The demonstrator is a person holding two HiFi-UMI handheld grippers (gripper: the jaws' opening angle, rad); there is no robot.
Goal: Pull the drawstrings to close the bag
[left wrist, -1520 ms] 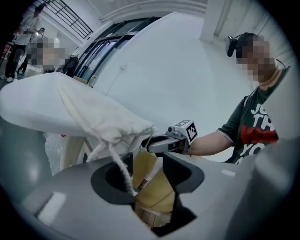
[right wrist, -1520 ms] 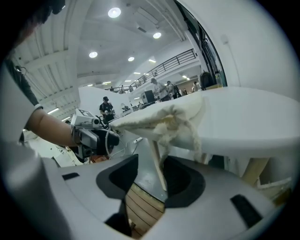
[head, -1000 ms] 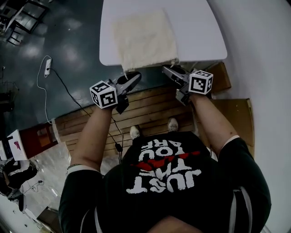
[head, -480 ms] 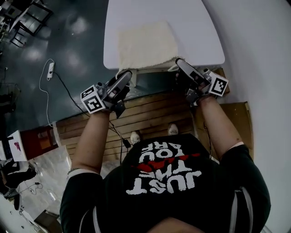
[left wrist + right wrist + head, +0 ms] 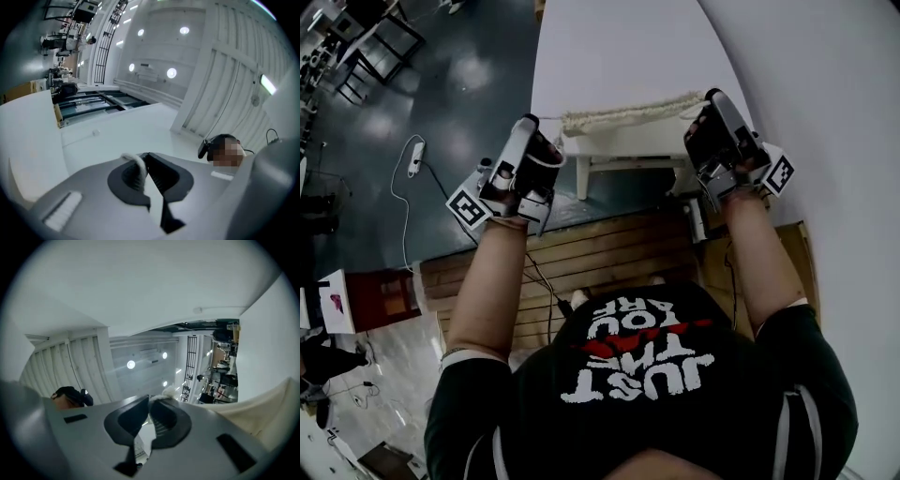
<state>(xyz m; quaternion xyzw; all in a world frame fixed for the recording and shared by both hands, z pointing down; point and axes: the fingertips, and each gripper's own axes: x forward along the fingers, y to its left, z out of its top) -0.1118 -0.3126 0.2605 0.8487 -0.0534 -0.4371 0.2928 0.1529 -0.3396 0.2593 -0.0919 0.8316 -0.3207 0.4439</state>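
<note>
the white counter (image 5: 619, 47) fills the top of the head view, and the bag (image 5: 628, 112) is held up over its near edge, strung between the two hands. the bag's mouth shows as a cream, ruched band. its long axis runs side to side, from the left tongs (image 5: 529, 122) to the right tongs (image 5: 711, 96), and the right end sits a little higher in the picture. the body of the bag is mostly hidden from above.

the bag lies inward of each tool — to the right of the left one, to the left of the right one — and each is about equally near its own end. both tongs point up and away from the person.

the left drawstring (image 5: 136, 169) is pinched in the left tongs, whose jaws are pressed together on the white cord. the right drawstring (image 5: 170, 391) pokes out as a tuft at the tip of the right tongs, which are narrow and clamped on it.

the mouth looks largely gathered to me — any further closing would call for drawing the hands apart along the band's axis.
</note>
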